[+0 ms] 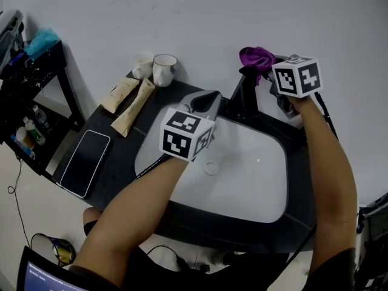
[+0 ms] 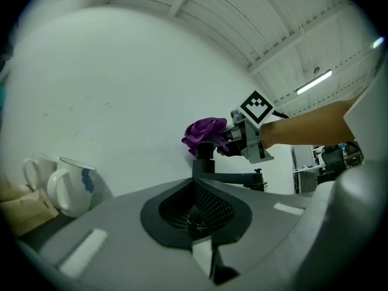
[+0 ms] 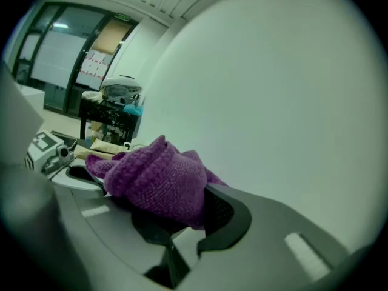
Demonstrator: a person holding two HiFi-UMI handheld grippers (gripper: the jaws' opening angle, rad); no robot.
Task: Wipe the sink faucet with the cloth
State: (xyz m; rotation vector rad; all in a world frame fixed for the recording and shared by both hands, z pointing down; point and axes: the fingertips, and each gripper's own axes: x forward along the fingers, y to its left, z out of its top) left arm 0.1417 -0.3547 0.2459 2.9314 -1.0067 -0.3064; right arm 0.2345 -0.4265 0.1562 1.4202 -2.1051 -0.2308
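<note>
A black faucet [image 1: 245, 99] rises at the back rim of the white sink [image 1: 254, 180]. A purple knitted cloth [image 1: 256, 57] sits bunched on the faucet's top, and my right gripper [image 1: 270, 77] is shut on it. In the right gripper view the cloth [image 3: 154, 177] fills the space between the jaws. My left gripper [image 1: 206, 102] hovers over the sink's back left, shut and holding nothing. From the left gripper view I see the faucet [image 2: 212, 173] with the cloth [image 2: 206, 133] on top and the right gripper [image 2: 233, 139] beside it.
Two white mugs [image 1: 156, 68] stand at the back left of the dark counter [image 1: 112, 174]. Two beige tubes [image 1: 128, 102] lie beside them, and a phone [image 1: 85, 162] lies nearer the front left. A black shelf unit [image 1: 30, 102] stands at the left.
</note>
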